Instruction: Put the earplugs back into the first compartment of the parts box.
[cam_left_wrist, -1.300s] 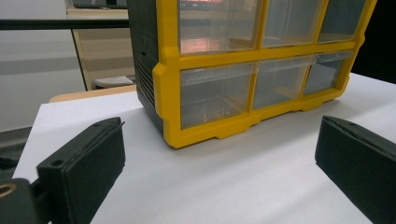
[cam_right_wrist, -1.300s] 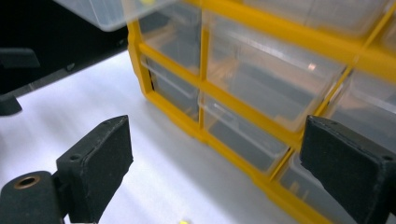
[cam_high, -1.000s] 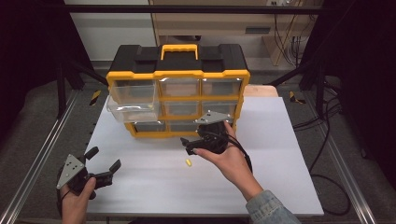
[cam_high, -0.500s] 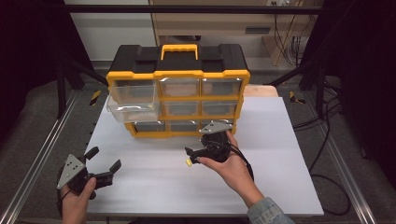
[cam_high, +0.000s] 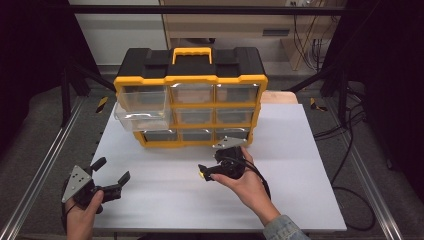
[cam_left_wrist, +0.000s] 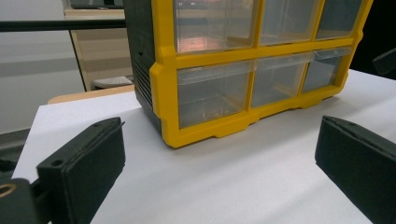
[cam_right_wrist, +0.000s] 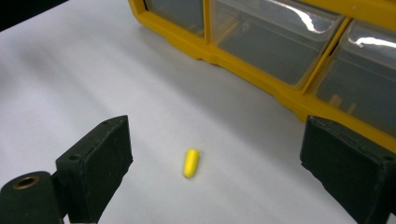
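Item: yellow plug (cam_right_wrist: 191, 163) on white worktop (cam_high: 165, 200), before drawer box (cam_high: 190, 95) | right tool (cam_right_wrist: 215, 172) spread, plug between jaws, long axis pointing ahead | left tool (cam_high: 111, 176) spread, far.

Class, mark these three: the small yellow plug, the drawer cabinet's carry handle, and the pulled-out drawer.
yellow plug (cam_right_wrist: 191, 163), right gripper view, middle of its body.
carry handle (cam_high: 192, 50), high view, top bar.
pulled-out drawer (cam_high: 141, 118), high view, clear front wall.

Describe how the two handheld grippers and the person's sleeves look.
Both grippers, left gripper and right gripper, are black with blocky flat-padded jaws. Each carries a grey three-cornered plate with small holes. A black cable trails from the right one. A blue denim sleeve covers the right forearm.
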